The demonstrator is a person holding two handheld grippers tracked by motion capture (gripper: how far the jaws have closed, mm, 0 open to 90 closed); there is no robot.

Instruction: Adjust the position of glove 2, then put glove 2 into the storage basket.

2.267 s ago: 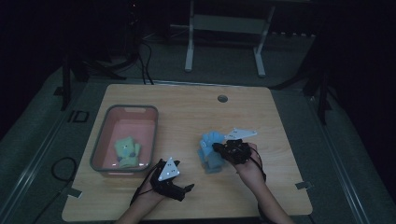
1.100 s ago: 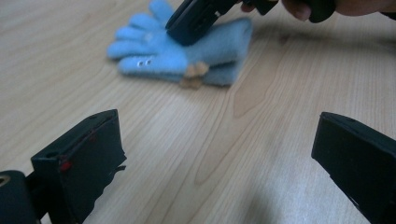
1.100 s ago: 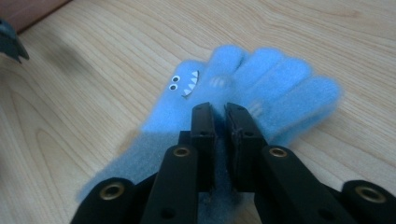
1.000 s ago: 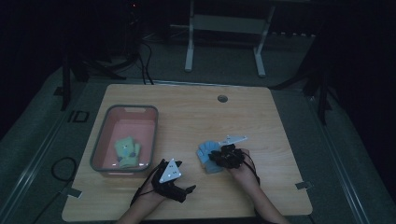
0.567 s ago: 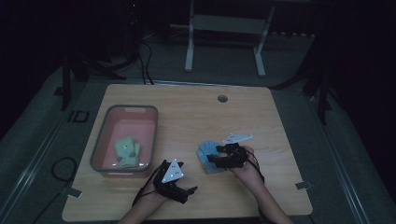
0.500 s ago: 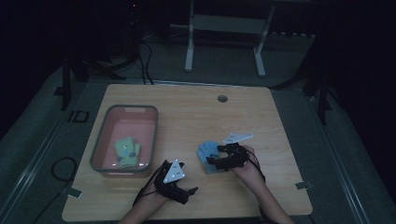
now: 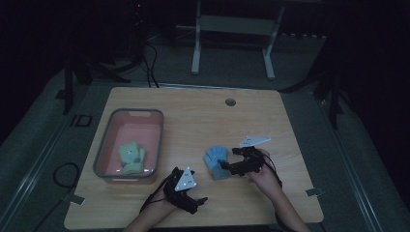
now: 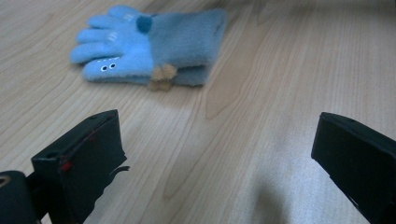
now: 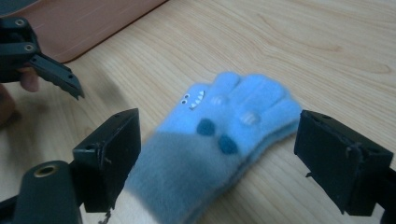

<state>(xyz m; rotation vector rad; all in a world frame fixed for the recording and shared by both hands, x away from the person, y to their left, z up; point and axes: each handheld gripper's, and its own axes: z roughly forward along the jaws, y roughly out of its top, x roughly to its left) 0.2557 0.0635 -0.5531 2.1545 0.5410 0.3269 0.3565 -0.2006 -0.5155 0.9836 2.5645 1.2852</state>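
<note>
Lying flat on the tabletop, the blue glove [image 7: 216,161] sits right of the middle and toward the near edge, its fingers pointing away from the person and its grey-blue cuff toward the near edge. Small eyes, a toothy mouth and dark spots mark its back, and a second layer shows under it along one side.

The right gripper [image 7: 227,167] is at the cuff end, jaws spread wide. In the right gripper view [image 9: 219,163] the cuff lies between the two black jaws; neither jaw clearly touches it.

The left gripper [image 7: 199,201] rests close to the near edge, left of the glove and apart from it. Its jaws are also wide apart, with bare wood between them in the left gripper view [image 8: 215,154], and the glove [image 8: 149,44] lies farther off.

A pink tray [image 7: 104,152] stands near the left edge, with a green glove [image 7: 130,157] inside it.
</note>
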